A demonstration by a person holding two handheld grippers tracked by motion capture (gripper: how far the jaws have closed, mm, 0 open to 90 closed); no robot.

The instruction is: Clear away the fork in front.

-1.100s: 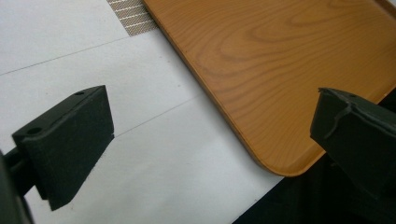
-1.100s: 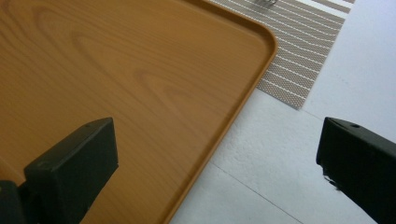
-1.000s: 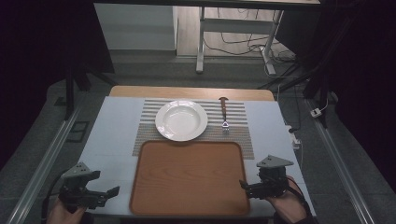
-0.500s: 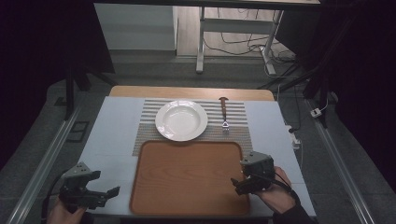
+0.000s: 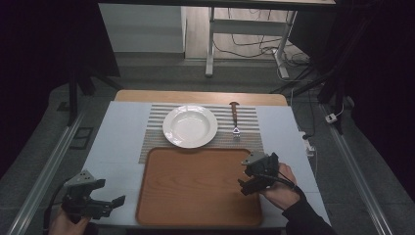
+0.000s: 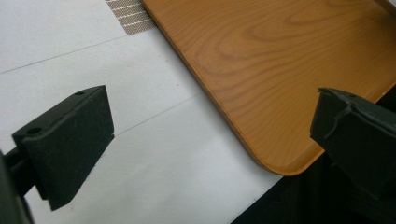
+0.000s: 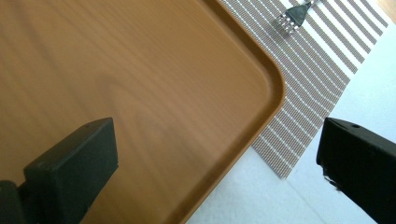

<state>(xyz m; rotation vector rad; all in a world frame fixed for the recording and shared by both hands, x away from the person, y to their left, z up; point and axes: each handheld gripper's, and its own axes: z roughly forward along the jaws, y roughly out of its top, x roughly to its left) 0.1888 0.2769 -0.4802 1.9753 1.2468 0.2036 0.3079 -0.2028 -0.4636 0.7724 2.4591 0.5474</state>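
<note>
Over the tray [image 5: 195, 191], two grippers with nothing in them.
The right gripper [image 5: 250, 180] hangs above the tray's right edge, jaws wide apart; the left gripper [image 5: 100, 204] is just beside the tray's near left corner, also released.

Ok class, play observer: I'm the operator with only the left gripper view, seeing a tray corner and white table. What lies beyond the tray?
Observer: An empty white plate sits on a striped mat.
Operator: Any cutlery?
Observer: One fork lies on the mat, right of the plate, tines toward the tray.
Operator: Where's the right claw?
Observer: The right claw is over the tray's right part, jaws open.
</note>
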